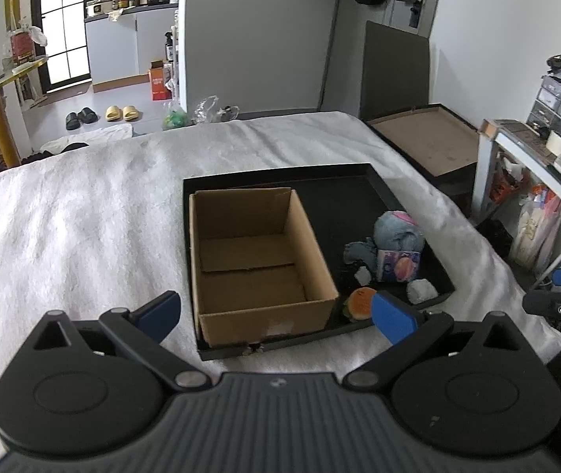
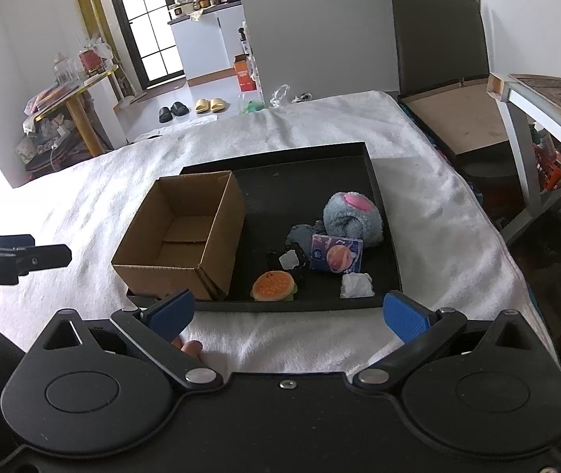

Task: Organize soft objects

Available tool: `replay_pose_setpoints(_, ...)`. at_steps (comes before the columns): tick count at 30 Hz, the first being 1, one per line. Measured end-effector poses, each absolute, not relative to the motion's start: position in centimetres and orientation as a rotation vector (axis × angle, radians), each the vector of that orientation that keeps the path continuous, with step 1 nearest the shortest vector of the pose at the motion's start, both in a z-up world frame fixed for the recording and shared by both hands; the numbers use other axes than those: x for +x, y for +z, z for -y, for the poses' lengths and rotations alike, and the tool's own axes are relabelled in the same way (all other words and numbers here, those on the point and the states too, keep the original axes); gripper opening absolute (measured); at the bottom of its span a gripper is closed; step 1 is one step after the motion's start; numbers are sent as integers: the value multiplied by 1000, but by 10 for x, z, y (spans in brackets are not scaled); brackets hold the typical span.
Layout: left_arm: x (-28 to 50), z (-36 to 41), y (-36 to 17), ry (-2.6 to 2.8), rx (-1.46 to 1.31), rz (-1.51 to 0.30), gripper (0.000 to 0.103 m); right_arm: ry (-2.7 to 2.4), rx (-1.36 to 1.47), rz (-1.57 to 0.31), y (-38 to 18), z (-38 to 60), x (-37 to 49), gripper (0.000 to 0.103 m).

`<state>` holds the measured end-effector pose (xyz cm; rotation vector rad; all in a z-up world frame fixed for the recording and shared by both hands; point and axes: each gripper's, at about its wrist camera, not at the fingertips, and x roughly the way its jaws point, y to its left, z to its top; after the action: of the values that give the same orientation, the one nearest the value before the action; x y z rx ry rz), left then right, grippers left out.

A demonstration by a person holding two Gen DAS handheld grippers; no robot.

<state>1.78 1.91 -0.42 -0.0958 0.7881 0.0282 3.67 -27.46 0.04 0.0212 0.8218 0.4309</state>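
cardboard box (image 1: 256, 264) empty; burger toy (image 2: 273, 286) unobstructed from right; both tools spread apart.

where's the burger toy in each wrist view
Left wrist: the burger toy sits low and right of centre, on the black tray, partly hidden behind the blue right fingertip.
Right wrist: the burger toy lies just below centre, in full view near the tray's front edge.
Shared landmark: the open cardboard box stands just left of it in both views.
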Motion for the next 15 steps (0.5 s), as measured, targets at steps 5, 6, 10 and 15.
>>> replay_pose_setpoints(5,28,-31,-11,59,-103,-807,102,431,14,-827,-9,271,45,103)
replay_pose_setpoints(6,30,-33,-13,65,-102,-808,102,430,17,-829,-11,272,47,103)
replay_pose_setpoints(10,38,-41,-18,89,-94,-816,102,419,22,-825,-17,274,57,103)
replay_pose_setpoints(15,48,-50,-23,110,-98,-824,102,415,27,-804,-21,280,70,103)
